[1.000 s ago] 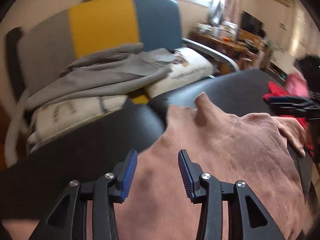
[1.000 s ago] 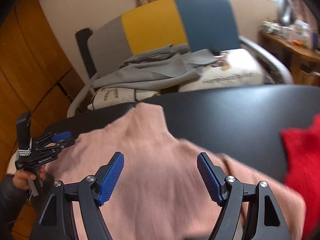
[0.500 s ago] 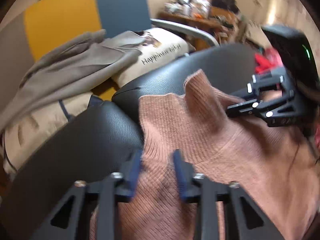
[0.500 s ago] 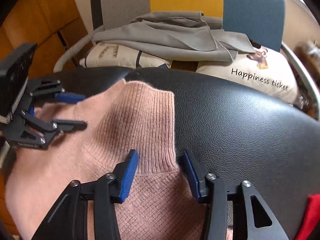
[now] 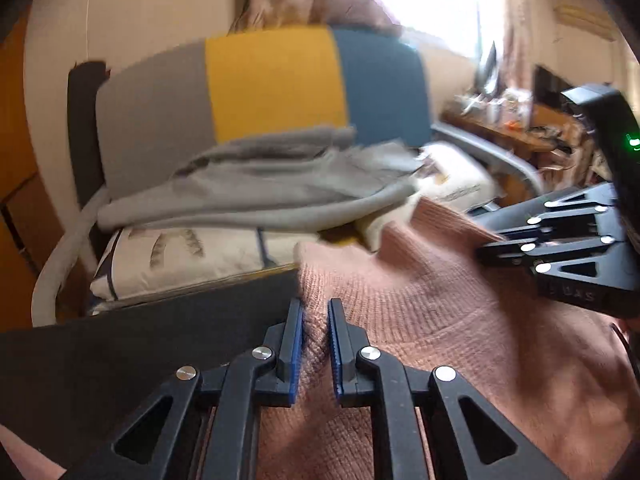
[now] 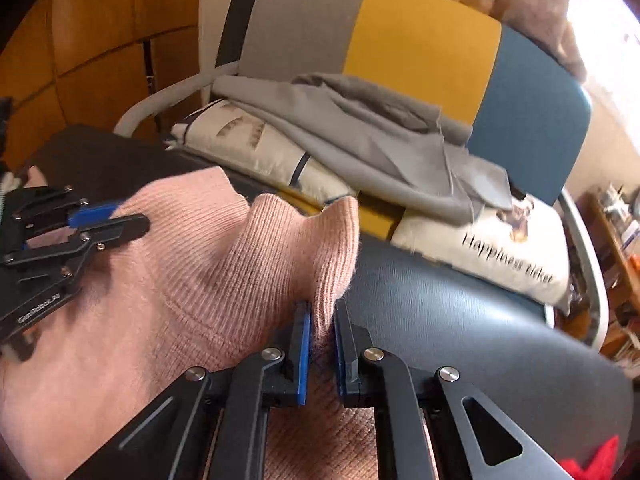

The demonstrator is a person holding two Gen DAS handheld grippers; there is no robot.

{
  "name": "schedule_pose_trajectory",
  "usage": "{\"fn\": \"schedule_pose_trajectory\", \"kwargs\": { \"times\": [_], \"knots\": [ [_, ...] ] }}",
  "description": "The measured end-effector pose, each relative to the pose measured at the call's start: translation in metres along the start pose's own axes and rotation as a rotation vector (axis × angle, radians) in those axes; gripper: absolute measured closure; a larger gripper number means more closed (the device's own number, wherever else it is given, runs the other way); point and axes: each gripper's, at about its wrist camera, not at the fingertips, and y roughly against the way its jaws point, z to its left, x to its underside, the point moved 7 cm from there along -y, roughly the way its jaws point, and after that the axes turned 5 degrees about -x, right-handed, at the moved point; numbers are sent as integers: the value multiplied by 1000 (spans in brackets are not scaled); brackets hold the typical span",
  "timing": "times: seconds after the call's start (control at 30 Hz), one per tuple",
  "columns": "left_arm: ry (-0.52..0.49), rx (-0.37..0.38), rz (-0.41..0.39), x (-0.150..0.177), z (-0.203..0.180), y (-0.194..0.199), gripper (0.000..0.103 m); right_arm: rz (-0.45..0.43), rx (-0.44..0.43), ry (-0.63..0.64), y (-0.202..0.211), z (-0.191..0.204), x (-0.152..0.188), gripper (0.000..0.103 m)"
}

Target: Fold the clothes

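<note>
left wrist view: a black leather tabletop (image 5: 120,360) stands in front of a grey, yellow and blue chair (image 5: 276,84) piled with a grey garment (image 5: 260,192) and printed cushions (image 5: 188,256). the pink knit sweater (image 5: 440,340) lies on the table, its collar end raised. the left gripper (image 5: 316,344) has its blue pads nearly together, pinching a ridge of knit by the shoulder. the right gripper (image 5: 552,248) shows side-on at the collar's other side.

right wrist view: same tabletop (image 6: 460,320) and chair (image 6: 420,40); a red garment (image 6: 588,460) peeks in at the lower corner. the right gripper (image 6: 320,344) is closed to a narrow gap on the sweater (image 6: 180,280) just below the ribbed collar (image 6: 296,240). the left gripper (image 6: 92,224) also looks clamped. my guess: the loose knit could stretch or slip from such small bites if the two sides are lifted unevenly, skewing any fold.
</note>
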Motion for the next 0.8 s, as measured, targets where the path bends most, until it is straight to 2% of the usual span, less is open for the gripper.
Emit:
{"fn": "schedule_pose_trajectory", "kwargs": {
  "times": [0.03,0.07,0.2,0.27,0.37,0.4,0.5,0.57,0.63,0.73,0.8],
  "knots": [
    [6,-21,48,1,3,-17,91,8,10,-21,-11,-3,-4,93],
    [28,-19,133,6,7,-36,90,18,20,-46,-22,-7,-7,93],
    [172,61,142,4,26,-44,84,29,2,-166,-55,-24,-8,93],
    [193,81,148,5,29,-45,84,7,-29,-218,-56,-32,-7,84],
    [180,47,169,2,28,-41,82,-18,-88,-299,-37,-41,7,74],
    [194,30,162,1,30,-31,82,-29,-110,-327,-24,-42,15,74],
    [251,54,57,-9,33,19,82,-63,-175,-413,14,-48,40,74],
    [250,159,23,-7,19,54,80,-85,-219,-469,40,-52,56,74],
    [212,229,25,7,-2,82,80,-107,-263,-526,66,-56,72,74],
    [201,366,66,42,-41,119,79,-141,-329,-611,106,-63,96,74],
    [192,447,106,69,-72,142,78,-144,-389,-727,119,-61,130,73]
  ]
}}
